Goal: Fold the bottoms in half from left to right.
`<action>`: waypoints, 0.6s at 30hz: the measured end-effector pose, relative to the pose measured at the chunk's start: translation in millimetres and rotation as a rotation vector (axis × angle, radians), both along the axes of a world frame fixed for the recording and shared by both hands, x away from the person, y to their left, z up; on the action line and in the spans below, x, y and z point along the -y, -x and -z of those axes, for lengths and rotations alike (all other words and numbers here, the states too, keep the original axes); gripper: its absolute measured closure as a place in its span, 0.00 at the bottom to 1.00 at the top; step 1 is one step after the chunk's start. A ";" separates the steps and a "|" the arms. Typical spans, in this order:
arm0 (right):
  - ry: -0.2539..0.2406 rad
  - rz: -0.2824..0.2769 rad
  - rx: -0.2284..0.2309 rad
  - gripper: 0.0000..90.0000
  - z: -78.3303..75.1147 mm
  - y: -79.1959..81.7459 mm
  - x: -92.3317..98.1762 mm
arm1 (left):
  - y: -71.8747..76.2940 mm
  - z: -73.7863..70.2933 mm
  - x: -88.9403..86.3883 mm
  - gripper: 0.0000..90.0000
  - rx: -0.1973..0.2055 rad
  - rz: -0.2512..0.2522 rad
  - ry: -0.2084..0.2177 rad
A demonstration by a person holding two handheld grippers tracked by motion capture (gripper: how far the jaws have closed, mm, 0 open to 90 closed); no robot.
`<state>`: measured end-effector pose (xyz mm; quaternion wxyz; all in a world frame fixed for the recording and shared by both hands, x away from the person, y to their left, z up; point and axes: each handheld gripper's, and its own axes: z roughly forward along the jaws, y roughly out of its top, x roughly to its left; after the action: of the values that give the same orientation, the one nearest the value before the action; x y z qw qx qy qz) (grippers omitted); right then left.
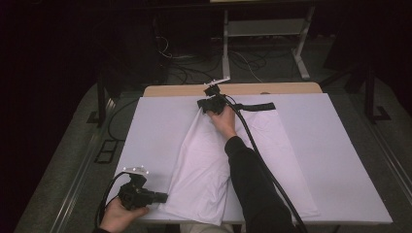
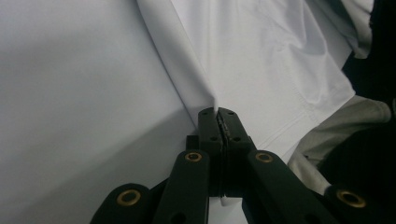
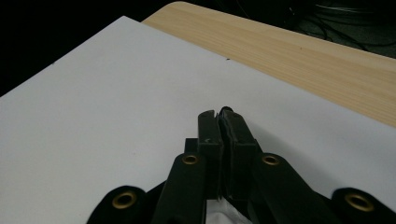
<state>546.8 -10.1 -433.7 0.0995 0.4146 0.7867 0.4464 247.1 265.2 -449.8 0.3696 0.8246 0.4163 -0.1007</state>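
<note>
A white garment [image 1: 204, 165] lies lengthwise on the white-covered table [image 1: 340, 160]. My left gripper [image 1: 163, 197] is at the near left, shut on the garment's lower left corner. In the left gripper view the closed jaws pinch a folded edge of the white garment [image 2: 261, 60] at the tip of my left gripper [image 2: 218, 114]. My right gripper [image 1: 206, 104] is at the garment's far end, held by a hand in a black sleeve. Its jaws are shut in the right gripper view, with a sliver of white cloth at the tip of my right gripper [image 3: 218, 113] and more of the garment [image 3: 219, 217] underneath.
A wooden table edge [image 1: 243, 89] shows beyond the white cover, also seen as the wooden table edge [image 3: 303, 51]. A black strap [image 1: 257, 106] lies to the right of my right gripper. Cables [image 1: 194, 68] and a white desk frame [image 1: 226, 43] stand on the floor behind.
</note>
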 end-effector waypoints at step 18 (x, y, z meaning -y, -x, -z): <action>0.008 -0.015 0.006 0.95 -15.1 1.6 10.0 | 3.7 -21.3 25.4 0.99 0.137 0.176 0.018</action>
<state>545.2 -20.1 -418.6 0.1000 0.4070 0.7914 0.4450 243.4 239.8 -428.6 0.3945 0.8595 0.3151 -0.0798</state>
